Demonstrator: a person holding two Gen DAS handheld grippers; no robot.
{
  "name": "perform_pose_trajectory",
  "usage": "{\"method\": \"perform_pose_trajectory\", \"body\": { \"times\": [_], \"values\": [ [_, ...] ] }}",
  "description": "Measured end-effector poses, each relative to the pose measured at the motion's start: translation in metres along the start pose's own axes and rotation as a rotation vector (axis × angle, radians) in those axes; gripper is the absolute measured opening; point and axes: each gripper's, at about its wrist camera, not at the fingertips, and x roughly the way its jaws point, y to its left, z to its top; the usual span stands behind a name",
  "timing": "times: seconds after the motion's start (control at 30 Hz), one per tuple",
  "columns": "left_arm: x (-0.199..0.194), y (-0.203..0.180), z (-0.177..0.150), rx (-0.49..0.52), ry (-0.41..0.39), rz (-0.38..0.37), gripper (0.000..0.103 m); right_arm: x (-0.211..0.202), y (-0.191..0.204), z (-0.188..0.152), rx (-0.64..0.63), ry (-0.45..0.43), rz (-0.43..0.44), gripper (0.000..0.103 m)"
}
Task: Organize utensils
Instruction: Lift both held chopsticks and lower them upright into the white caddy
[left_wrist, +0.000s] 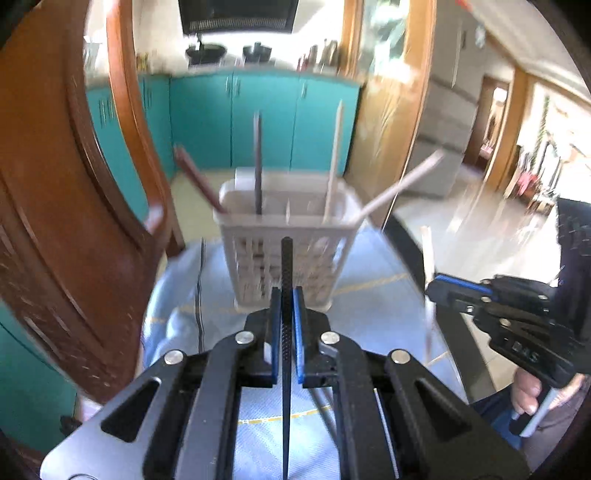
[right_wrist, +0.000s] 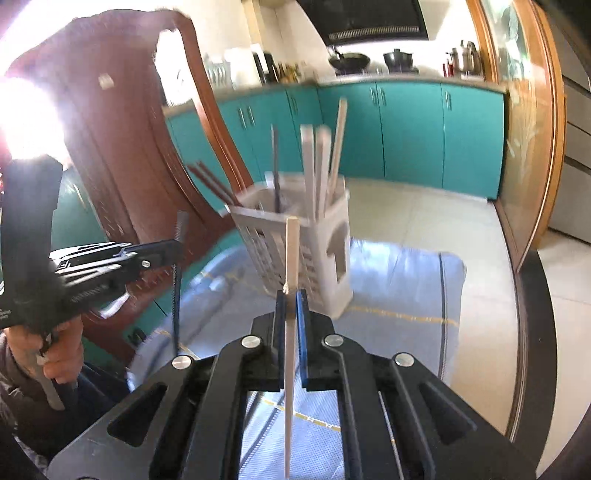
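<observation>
The left tongs are clamped on a black chopstick, held upright w/ its textured end up and its thin tip hanging below the blue pads. The right tongs are clamped on a pale wooden chopstick, likewise upright. Both are held in front of the white slotted basket, which is set on a blue cloth over the bench and already carries several sticks, dark ones to one side, pale ones to the other. Risks, as judged: each stick is pinched at one narrow spot only, so it could be swung or slipped by a quick move; a tip could be caught on the basket rim or on a leaning stick, and the light basket tipped or pushed across the cloth; the two tongs could be knocked together if both are lowered at once; a stick could be dropped into the wrong compartment, since the frames are blurred & the dividers are hard to make out.
</observation>
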Motion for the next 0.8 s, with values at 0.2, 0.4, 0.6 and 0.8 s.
{"method": "perform_pose_trajectory", "body": {
  "times": [0.2,0.4,0.6,0.8],
  "values": [
    [-0.055,-0.007,0.042,0.019,-0.172,0.031,0.007,-0.034,-0.004,0.049,0.058,-0.132,0.056,0.006],
    [-0.084,0.0,0.101,-0.024,-0.29,0.043,0.007,-0.05,-0.002,0.124,0.126,-0.302,0.071,0.003],
    [-0.088,0.017,0.12,-0.108,-0.327,0.009,0.007,-0.036,0.005,0.13,0.055,-0.266,0.094,0.003],
    [-0.053,0.022,0.116,-0.12,-0.248,0.03,0.007,0.006,-0.01,0.075,0.118,-0.066,0.104,0.044]
  ]
}}
